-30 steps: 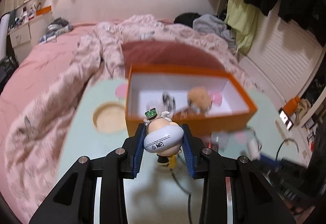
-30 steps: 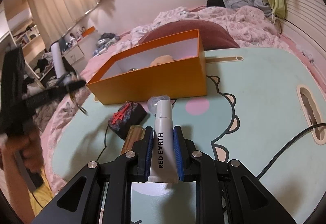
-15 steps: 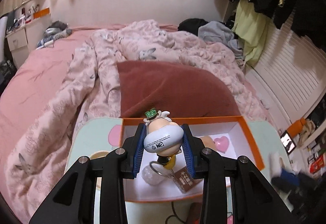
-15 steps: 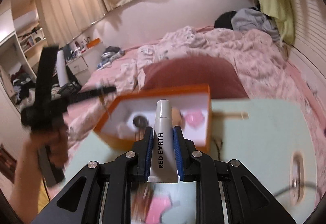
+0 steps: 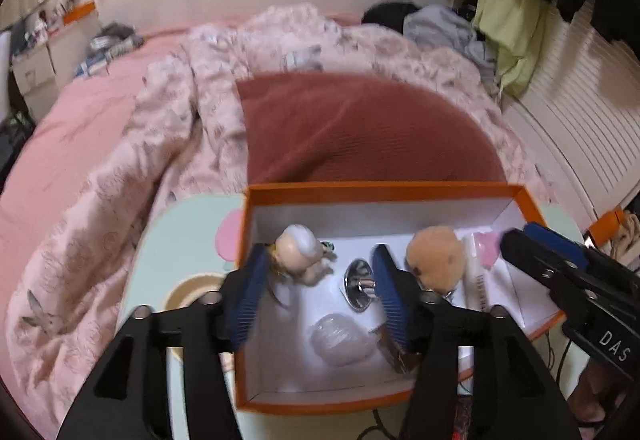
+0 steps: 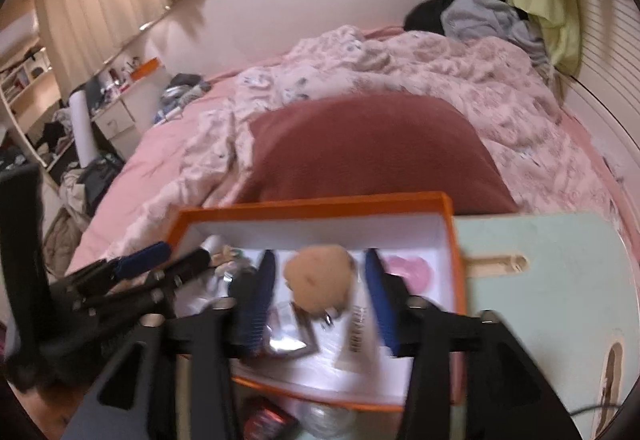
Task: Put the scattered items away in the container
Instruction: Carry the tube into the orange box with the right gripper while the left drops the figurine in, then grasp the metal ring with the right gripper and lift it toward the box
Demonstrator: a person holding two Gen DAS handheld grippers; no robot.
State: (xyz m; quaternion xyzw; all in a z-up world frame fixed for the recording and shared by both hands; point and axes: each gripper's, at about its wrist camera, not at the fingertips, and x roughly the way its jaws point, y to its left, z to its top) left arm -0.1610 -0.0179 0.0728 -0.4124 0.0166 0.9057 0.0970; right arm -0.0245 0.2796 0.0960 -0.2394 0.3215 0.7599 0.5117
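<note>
Both my tools have just sprung apart over the orange box (image 5: 400,188) on the counter (image 6: 560,272): the left tool (image 5: 320,294) stands wide, its figurine (image 5: 300,254) inside; the right tool (image 6: 320,290) is part-open, its tube (image 6: 358,336) dropped in. Pulling out carelessly, a finger could snag the box wall, or the two tools could knock together.

box (image 5: 400,188): orange outside, white inside
worktop (image 6: 552,280): mint green, with a pink patch at its left end
my left tool (image 5: 320,280): black, with blue ribbed pads
my right tool (image 6: 320,284): black, with blue pads too
pompom (image 5: 436,260): peach-tan and fuzzy
figurine (image 5: 300,254): cream skin tone, with a pale grey-white part
tube (image 6: 356,332): white with dark lettering
heart (image 6: 408,268): pink
cushion (image 5: 360,127): brick red and ribbed
duvet (image 5: 120,179): pale pink with a grey animal-and-flower print
sheet (image 5: 72,127): plain pink
</note>
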